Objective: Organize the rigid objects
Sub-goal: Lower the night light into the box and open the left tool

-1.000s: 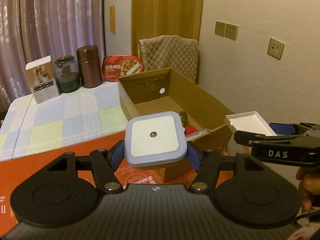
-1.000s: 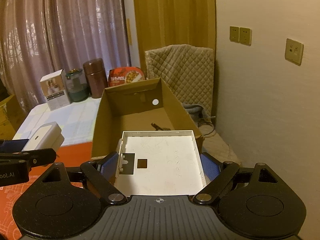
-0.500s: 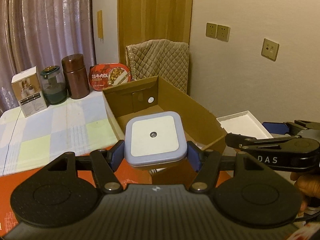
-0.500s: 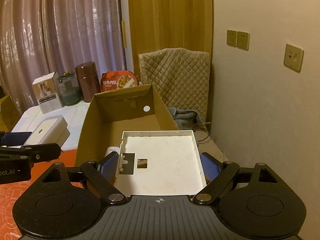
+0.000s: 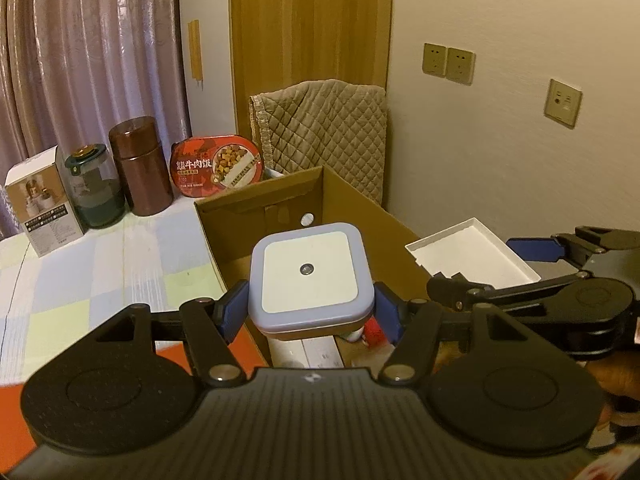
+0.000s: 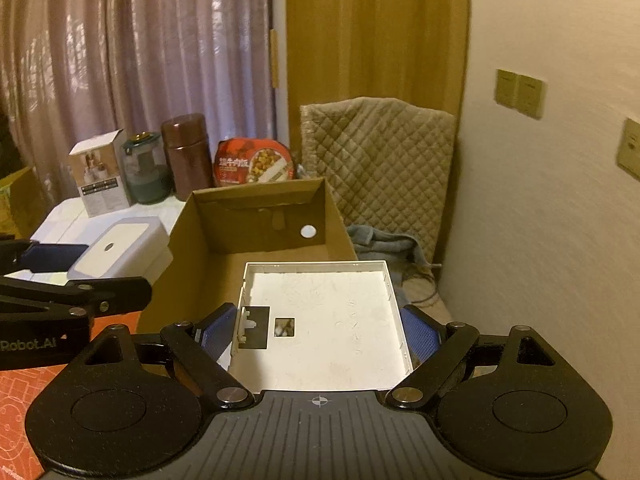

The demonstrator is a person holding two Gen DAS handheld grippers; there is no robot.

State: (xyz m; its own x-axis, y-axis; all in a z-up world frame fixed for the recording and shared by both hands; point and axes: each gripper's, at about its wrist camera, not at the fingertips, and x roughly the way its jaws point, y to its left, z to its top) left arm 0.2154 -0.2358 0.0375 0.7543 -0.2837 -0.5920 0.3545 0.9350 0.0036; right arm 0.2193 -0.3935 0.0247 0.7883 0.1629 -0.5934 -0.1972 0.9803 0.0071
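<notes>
1. Left tool [image 5: 311, 312]: clamped on a square night light [image 5: 310, 280], blue pads pressed to its two sides, white face with a small centre sensor turned up.
2. Night light held in the air over the near left corner of the open cardboard box [image 5: 360, 208], above the box's rim.
3. Right tool [image 6: 320, 330]: gripping a shallow white plastic tray [image 6: 328, 320], pads against its left and right walls, open side up, two cut-outs near its left edge.
4. Tray held over the box's near end, box floor visible beyond it.
5. Inside the box, under the night light: a red item and white pieces, too hidden to name.
6. On the counter [image 5: 100, 272] left of the box: white carton [image 5: 44, 208], glass jar [image 5: 94, 190], brown canister [image 5: 140, 172], red meal bowl [image 5: 218, 166].
</notes>
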